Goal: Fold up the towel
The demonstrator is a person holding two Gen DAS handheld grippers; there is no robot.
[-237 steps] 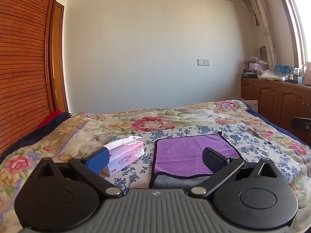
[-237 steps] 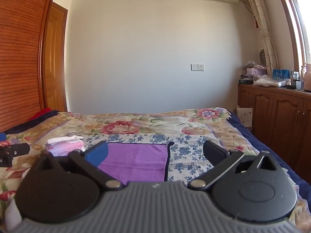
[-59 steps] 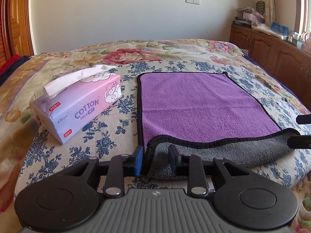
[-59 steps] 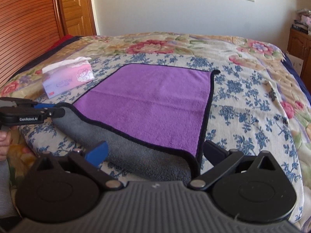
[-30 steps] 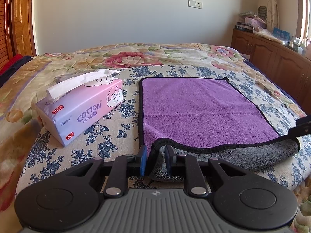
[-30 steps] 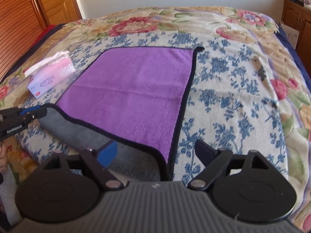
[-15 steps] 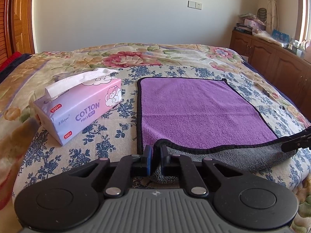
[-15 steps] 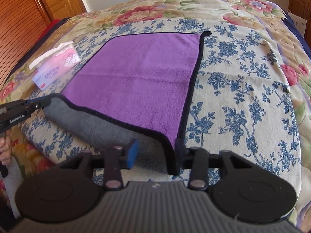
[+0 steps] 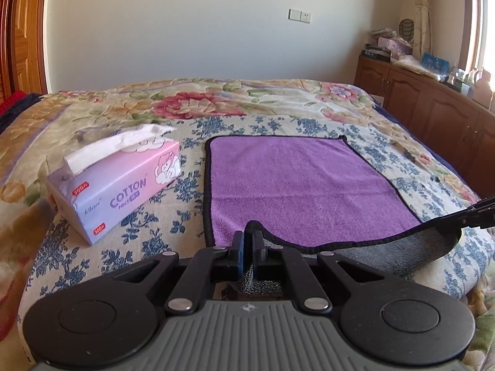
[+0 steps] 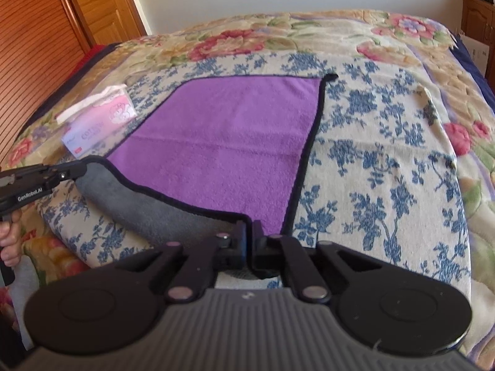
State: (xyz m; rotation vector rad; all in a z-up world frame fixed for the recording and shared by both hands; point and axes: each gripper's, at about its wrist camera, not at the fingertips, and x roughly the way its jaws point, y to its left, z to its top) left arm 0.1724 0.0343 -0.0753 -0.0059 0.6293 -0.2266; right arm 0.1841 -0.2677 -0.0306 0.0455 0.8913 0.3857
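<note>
A purple towel (image 9: 297,185) with a black hem and grey underside lies flat on the flowered bed; it also shows in the right wrist view (image 10: 222,142). My left gripper (image 9: 248,241) is shut on the towel's near left corner, lifted a little so the grey underside shows. My right gripper (image 10: 250,232) is shut on the near right corner. Each gripper shows in the other's view: the right one at the right edge (image 9: 476,213), the left one at the left edge (image 10: 37,179).
A pink and lilac tissue pack (image 9: 120,182) lies left of the towel, also in the right wrist view (image 10: 99,120). Wooden cabinets (image 9: 433,108) stand along the right side of the bed. A wooden door and slatted panel (image 10: 46,31) stand at the left.
Both grippers have closed on the near corners of the towel. The near edge has lifted slightly off the bed.
</note>
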